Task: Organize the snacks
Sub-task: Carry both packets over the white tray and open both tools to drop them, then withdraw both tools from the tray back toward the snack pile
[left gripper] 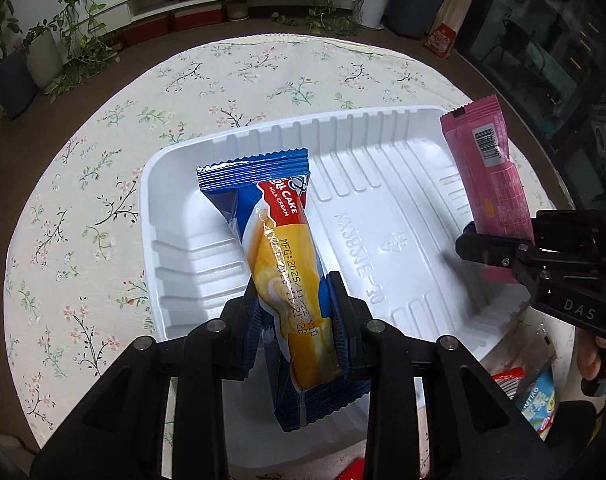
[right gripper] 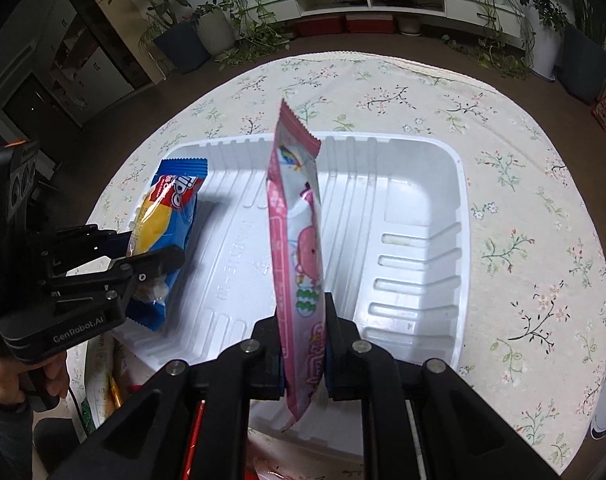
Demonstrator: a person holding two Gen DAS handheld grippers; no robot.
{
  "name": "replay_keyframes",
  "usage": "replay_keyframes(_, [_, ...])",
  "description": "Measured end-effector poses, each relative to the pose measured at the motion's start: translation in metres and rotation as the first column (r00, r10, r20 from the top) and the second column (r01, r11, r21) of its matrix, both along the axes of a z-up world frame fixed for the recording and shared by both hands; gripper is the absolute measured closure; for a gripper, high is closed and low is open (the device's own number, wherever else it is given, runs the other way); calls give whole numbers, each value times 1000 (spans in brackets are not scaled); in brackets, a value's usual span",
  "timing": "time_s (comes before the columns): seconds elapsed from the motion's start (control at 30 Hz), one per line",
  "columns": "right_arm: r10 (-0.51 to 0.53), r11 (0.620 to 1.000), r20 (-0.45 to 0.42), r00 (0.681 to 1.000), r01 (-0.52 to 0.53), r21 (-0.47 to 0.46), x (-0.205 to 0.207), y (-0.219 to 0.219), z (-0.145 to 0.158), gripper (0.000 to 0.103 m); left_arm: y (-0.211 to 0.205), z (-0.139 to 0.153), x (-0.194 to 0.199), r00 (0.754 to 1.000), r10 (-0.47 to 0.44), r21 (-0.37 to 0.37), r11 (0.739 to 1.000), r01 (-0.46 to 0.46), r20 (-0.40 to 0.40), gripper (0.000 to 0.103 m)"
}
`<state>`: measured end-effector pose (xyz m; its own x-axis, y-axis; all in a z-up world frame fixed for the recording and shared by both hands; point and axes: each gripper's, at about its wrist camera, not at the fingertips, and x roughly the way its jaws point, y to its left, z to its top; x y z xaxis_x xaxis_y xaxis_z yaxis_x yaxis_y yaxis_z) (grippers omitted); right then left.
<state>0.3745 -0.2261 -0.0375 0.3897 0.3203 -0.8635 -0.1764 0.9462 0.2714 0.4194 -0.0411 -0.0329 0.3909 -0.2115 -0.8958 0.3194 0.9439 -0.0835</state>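
placement is the step in hand: both snacks are up in the air over the white plastic tray (left gripper: 383, 200), and neither has been set down yet. the left gripper (left gripper: 293, 300) is clamped on a blue-and-yellow roll cake packet (left gripper: 279, 248), its jaws pinching the wrapper near the lower end so the packet sticks out forward over the tray's left half. the right gripper (right gripper: 305, 332) is closed tight on a pink snack stick packet (right gripper: 299, 240), held edge-on near its bottom end, with the long wrapper rising over the middle of the tray. in the right wrist view the roll cake hangs above the tray's left side, well apart from the pink packet. the tray sits on a round table under a floral tablecloth (left gripper: 83, 200) and looks bare inside, ribbed walls and embossed floor showing. a few more wrapped snacks (left gripper: 535, 392) lie at the near edge of the table, just beside the tray. the next move likely calls for lowering each packet until it rests flat on the tray floor, keeping them side by side, then letting the jaws go; the slippery wrappers could tip or slide if released from too high.
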Motion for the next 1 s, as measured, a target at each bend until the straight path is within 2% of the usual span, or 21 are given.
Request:
replay_keyframes(0.33, [3,997,0,1000,-3,-80,1,9,-12,85,6,-12,6,999,46,10,999,-46,-5,74])
replay_keyframes(0.4, [4,996,5,1000,-4,-86,0,10,-12,81,7,-11,7,999,50,5,999,-50,-8,74])
replay_keyframes(0.43, [3,996,6,1000,-2,-87,1,11,-12,70,8,-10,7,999,51,3,999,-51,-7,73])
replay_keyframes(0.47, [-2,996,11,1000,3,-93,1,10,-11,61,11,-9,6,998,60,-3,998,-60,-6,63])
replay_keyframes(0.5, [-5,995,21,1000,8,-100,0,10,-10,58,12,-6,5,998,69,-11,998,-69,-2,54])
replay_keyframes(0.53, [-8,994,31,999,11,-107,0,10,-8,54,14,-2,3,997,79,-23,997,-79,7,38])
replay_keyframes(0.67, [-32,994,95,995,42,-102,-6,0,11,39,24,17,-4,993,103,-60,993,-99,52,28])
replay_keyframes(0.83, [-62,994,164,985,75,-74,-18,-12,41,39,35,47,-31,989,95,-101,991,-84,114,28])
replay_keyframes(0.9, [-70,995,201,977,83,-58,-30,-18,58,37,44,63,-49,981,88,-124,990,-67,171,20])
replay_keyframes(0.97, [-70,995,247,966,85,-53,-46,-24,78,31,54,83,-76,964,75,-142,989,-39,256,0])
replay_keyframes(1.0, [-70,995,268,961,87,-50,-54,-26,87,30,61,93,-91,950,85,-149,988,-41,302,0])
